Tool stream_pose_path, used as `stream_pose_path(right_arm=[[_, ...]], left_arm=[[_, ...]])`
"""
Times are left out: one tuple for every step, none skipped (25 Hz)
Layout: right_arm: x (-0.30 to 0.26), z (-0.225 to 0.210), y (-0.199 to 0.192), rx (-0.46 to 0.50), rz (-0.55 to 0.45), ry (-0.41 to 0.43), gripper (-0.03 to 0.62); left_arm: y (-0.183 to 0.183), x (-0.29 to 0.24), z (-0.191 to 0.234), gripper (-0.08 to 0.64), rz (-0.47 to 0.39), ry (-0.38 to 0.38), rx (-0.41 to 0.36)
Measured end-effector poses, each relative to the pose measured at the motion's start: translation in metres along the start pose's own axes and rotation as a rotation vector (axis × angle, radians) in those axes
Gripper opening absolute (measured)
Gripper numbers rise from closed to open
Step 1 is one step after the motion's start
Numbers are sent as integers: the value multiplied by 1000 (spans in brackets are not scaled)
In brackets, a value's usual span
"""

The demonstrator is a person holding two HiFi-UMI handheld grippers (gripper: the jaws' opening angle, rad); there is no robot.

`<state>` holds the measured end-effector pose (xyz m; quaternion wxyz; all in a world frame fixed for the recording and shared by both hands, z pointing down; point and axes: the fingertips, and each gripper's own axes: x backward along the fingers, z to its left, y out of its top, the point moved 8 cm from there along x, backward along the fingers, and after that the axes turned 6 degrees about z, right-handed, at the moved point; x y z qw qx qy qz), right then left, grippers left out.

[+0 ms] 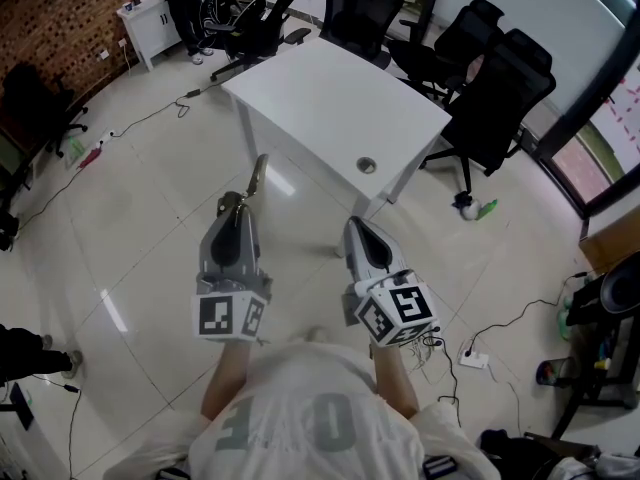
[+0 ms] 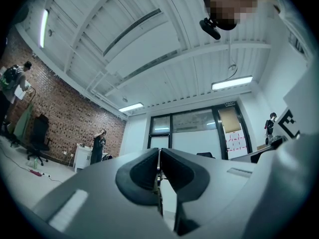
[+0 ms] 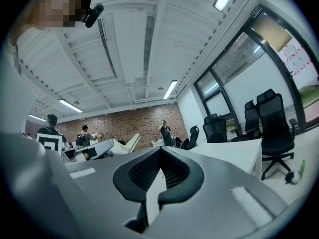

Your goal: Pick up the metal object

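Observation:
In the head view my left gripper [image 1: 236, 204] is held above the floor, shut on a thin, pale metal object [image 1: 258, 175] that sticks out past its tips toward the white table [image 1: 320, 88]. The left gripper view shows the jaws [image 2: 159, 156] pressed together, with a thin strip of the metal object [image 2: 158, 179] edge-on between them. My right gripper [image 1: 355, 225] is held level beside the left one, shut with nothing in it. Its jaws [image 3: 160, 154] meet in the right gripper view, where the left gripper [image 3: 97, 148] and the metal object [image 3: 131, 142] also show.
The white table has a round cable hole [image 1: 367, 165]. Black office chairs [image 1: 495, 88] stand behind it and to its right. A green and white thing [image 1: 477, 209] lies on the tiled floor. Cables and a power strip [image 1: 473, 359] lie at the right. A person [image 1: 183, 3] stands by a white cabinet far left.

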<state>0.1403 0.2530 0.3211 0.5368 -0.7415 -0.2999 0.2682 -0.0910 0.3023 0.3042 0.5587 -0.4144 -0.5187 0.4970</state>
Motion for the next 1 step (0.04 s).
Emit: stream_pose_path(right_arm=[[0,-1,1,1,-1,-2,9]], left_arm=[[0,-1,-1,17,2,0,2]])
